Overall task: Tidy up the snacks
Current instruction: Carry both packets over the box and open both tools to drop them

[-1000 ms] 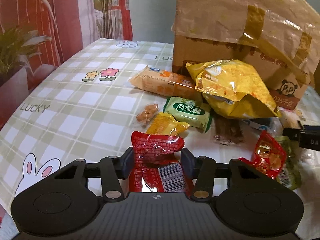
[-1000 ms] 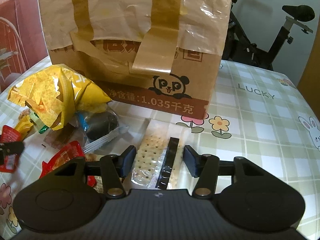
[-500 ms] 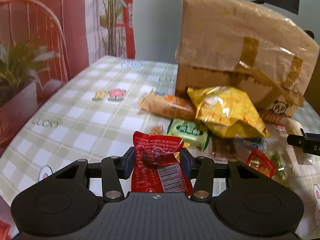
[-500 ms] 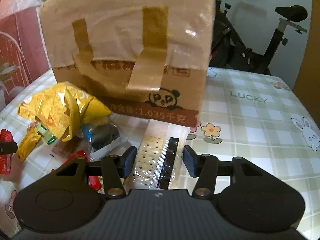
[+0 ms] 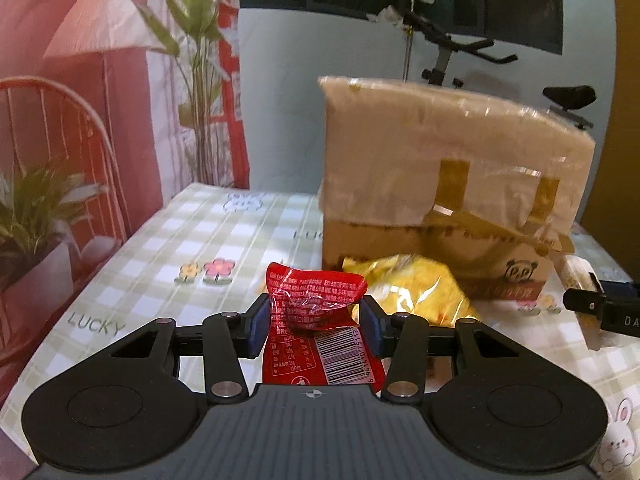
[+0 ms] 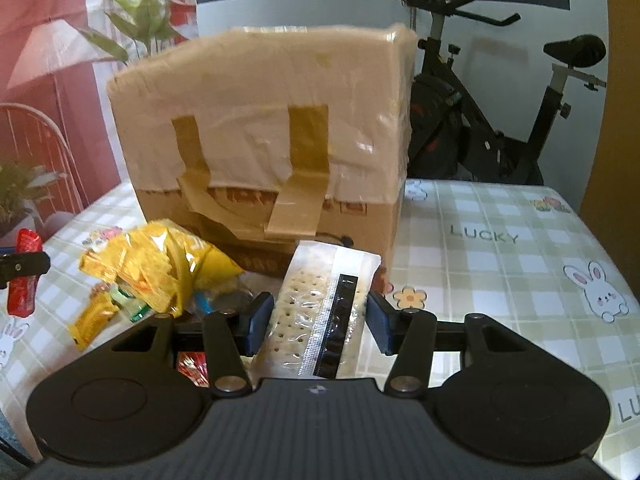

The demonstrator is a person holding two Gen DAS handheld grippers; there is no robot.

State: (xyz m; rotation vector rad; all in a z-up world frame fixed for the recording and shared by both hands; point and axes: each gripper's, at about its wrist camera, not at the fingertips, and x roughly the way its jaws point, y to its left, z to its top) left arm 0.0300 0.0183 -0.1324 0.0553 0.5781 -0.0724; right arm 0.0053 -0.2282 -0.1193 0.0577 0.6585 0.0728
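Observation:
My left gripper (image 5: 312, 326) is shut on a red snack packet (image 5: 316, 320) with a barcode and holds it up above the table. My right gripper (image 6: 318, 320) is shut on a clear packet of crackers (image 6: 320, 304) and holds it raised too. A taped cardboard box (image 5: 440, 184) stands behind the snack pile; it also shows in the right wrist view (image 6: 264, 136). A yellow chip bag (image 6: 160, 264) lies in front of the box, also in the left wrist view (image 5: 416, 292). The left gripper with the red packet (image 6: 24, 272) shows at the right wrist view's left edge.
Small yellow and green packets (image 6: 104, 312) and a red one (image 6: 192, 364) lie below the chip bag. The checked tablecloth (image 6: 500, 264) covers the table. An exercise bike (image 6: 500, 120) stands behind it, a plant and chair (image 5: 48, 208) to the left.
Both grippers have risen well above the table with their packets, so the snack pile and box now sit lower and farther in both views.

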